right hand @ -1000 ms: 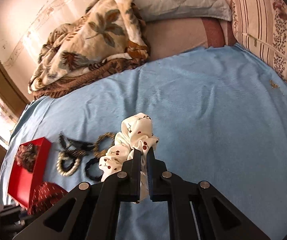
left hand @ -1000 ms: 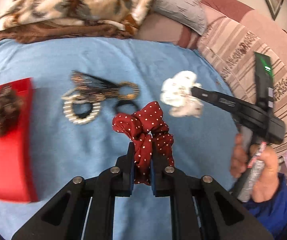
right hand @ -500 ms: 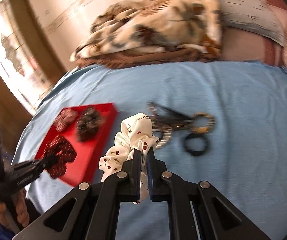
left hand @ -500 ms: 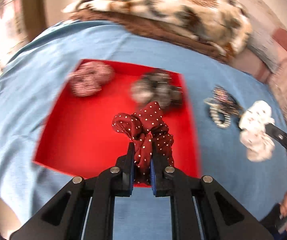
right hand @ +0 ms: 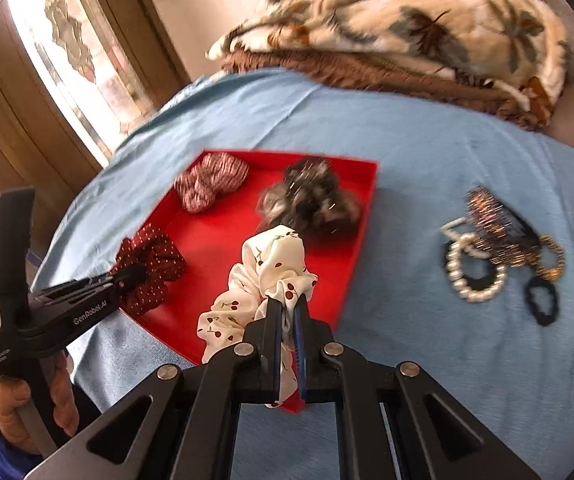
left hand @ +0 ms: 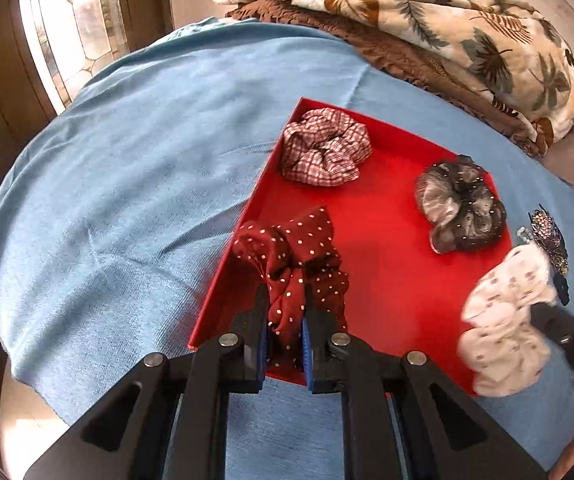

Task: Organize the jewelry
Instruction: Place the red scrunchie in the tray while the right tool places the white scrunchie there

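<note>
My left gripper (left hand: 285,320) is shut on a dark red polka-dot scrunchie (left hand: 295,252) and holds it over the near left corner of the red tray (left hand: 391,280). My right gripper (right hand: 285,320) is shut on a white cherry-print scrunchie (right hand: 263,280) over the tray's near edge (right hand: 223,248). In the tray lie a red checked scrunchie (left hand: 323,152) and a grey-black scrunchie (left hand: 461,206). The white scrunchie also shows at the right of the left wrist view (left hand: 503,320), and the red one at the left of the right wrist view (right hand: 151,268).
A pile of loose jewelry lies on the blue sheet right of the tray: a pearl band (right hand: 473,276), a glittery clip (right hand: 495,220), a black hair tie (right hand: 541,302). A leaf-print blanket (right hand: 427,28) lies at the back. A window (right hand: 75,52) is at the left.
Both grippers have swung left from the jewelry pile to the red tray, each still holding its scrunchie. The tray is now close under both.
</note>
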Motion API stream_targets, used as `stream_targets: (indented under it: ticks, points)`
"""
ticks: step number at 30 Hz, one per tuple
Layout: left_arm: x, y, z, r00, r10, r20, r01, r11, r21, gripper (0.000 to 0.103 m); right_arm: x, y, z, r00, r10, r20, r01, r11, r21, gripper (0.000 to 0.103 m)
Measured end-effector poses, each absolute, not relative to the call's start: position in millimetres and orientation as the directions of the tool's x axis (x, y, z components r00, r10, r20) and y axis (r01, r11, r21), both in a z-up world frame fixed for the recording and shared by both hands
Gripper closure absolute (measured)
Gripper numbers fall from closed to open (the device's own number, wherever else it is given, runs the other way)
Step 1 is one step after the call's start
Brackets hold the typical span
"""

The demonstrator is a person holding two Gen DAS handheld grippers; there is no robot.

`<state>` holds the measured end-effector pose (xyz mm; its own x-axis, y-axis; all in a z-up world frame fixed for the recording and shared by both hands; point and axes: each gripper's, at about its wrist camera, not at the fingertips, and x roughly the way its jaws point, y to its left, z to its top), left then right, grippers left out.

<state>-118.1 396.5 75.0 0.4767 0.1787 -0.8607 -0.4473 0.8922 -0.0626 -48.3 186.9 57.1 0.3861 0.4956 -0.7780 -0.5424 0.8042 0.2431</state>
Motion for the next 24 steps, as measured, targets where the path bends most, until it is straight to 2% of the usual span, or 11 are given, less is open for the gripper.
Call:
stream_targets:
  ticks: [7,11,13,15,16,19,24]
  points:
    - [-121.5,404.9,73.7,0.502,0.147,-0.852,-0.452,0.884,-0.114,0.085,-48.9,209.9,34.0,0.353,0.462,-0.814,-0.554,0.804,0.217,0.096]
    - [-123.6,400.2,78.4,0.527,0.147,-0.837,-0.441,0.890,-0.121,0.072,-53.6,212.3,34.1,0.373,0.446,-0.813,-0.562,0.806,0.185,0.093]
    - [-124.9,397.5,81.8,0.541,0.153,-0.827,-0.432,0.894,-0.118,0.069,-55.1,210.9,36.8,0.385,0.437,-0.813,-0.562,0.810,0.170,0.091]
    - [-126.6,396.0,85.3,0.557,0.153,-0.817,-0.427,0.896,-0.123,0.057,-57.1,208.9,41.1,0.399,0.435,-0.808,-0.563,0.811,0.159,0.088]
    - [-128.0,395.7,87.3,0.567,0.154,-0.809,-0.426,0.895,-0.129,0.056,-58.1,207.4,43.3,0.407,0.434,-0.804,-0.563,0.812,0.153,0.085]
    - [-131.6,395.4,91.9,0.594,0.158,-0.789,-0.426,0.894,-0.141,0.054,-61.9,203.1,49.1,0.419,0.437,-0.796,-0.564,0.812,0.150,0.076]
    - [-138.8,389.7,101.3,0.637,0.181,-0.749,-0.423,0.895,-0.143,0.054,-76.8,174.0,63.0,0.443,0.467,-0.765,-0.563,0.809,0.167,0.075]
